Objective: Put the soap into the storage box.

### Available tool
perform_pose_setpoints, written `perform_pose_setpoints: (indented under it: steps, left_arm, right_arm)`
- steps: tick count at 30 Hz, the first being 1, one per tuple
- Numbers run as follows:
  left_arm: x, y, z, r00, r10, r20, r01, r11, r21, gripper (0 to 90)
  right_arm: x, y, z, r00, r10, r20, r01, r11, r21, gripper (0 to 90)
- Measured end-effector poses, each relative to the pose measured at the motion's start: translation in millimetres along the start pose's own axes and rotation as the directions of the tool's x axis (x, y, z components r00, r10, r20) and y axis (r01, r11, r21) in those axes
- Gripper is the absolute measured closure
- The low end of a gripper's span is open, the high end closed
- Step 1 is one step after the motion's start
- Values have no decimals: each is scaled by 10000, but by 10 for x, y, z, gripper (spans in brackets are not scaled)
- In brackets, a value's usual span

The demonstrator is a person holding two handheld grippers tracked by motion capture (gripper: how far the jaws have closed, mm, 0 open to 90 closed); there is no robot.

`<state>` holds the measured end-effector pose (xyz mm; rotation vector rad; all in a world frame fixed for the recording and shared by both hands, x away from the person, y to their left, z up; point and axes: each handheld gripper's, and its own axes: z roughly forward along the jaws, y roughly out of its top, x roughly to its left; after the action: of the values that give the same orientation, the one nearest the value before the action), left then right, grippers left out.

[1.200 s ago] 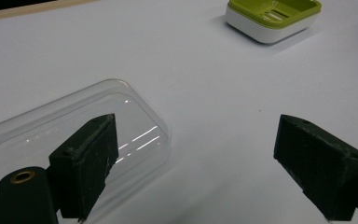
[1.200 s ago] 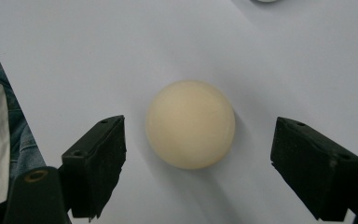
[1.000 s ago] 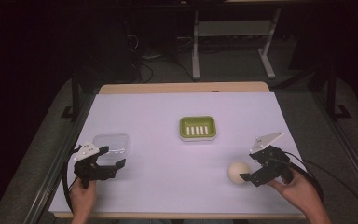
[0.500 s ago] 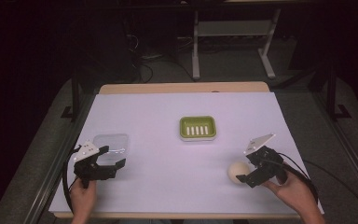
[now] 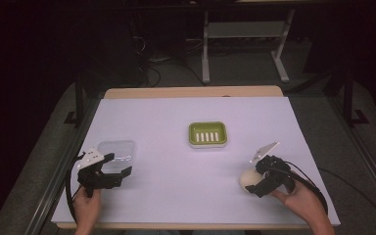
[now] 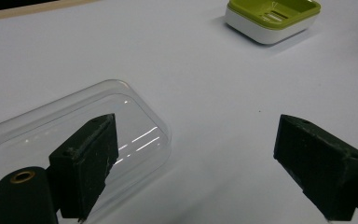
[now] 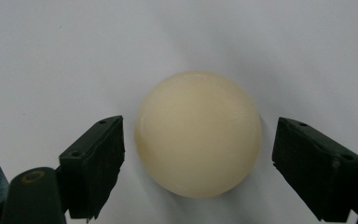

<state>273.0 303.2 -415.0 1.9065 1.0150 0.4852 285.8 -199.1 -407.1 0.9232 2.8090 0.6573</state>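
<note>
A cream ball [image 5: 247, 179] rests on the white table cover at the near right. My right gripper [image 5: 255, 179] is open, with one jaw on each side of the ball. In the right gripper view the ball [image 7: 198, 133] sits between the jaws of the right gripper [image 7: 199, 140], with a small gap on either side. A clear plastic lid [image 5: 118, 150] lies at the near left. My left gripper [image 5: 119, 165] is open just in front of it. In the left gripper view one jaw of the left gripper [image 6: 198, 140] overlaps the lid [image 6: 74, 126]. A green soap dish [image 5: 207, 134] stands mid-table.
The soap dish [image 6: 272, 16] also appears at the top right of the left gripper view. A wooden table edge [image 5: 191, 92] runs along the far side, with a metal stand [image 5: 245, 44] on the floor behind it. The white cover [image 5: 176, 186] stretches between the two grippers.
My right gripper has moved left and nearer, so its jaws now flank the ball. The left gripper and lid have not moved.
</note>
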Motion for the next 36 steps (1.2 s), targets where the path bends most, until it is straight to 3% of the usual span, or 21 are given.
perform_pose_setpoints:
  steps: [23, 36]
  left_arm:
    - [13, -5, 7, 10000, -6, 31, 7, 10000, -29, 129]
    - [13, -4, 6, 10000, 13, 19, -13, 10000, -32, 129]
  right_arm:
    - [20, 38, 193, 9999, -147, 78, 141, 9972, 731, 168]
    - [36, 57, 227, 9995, -254, 169, 239, 9961, 849, 202]
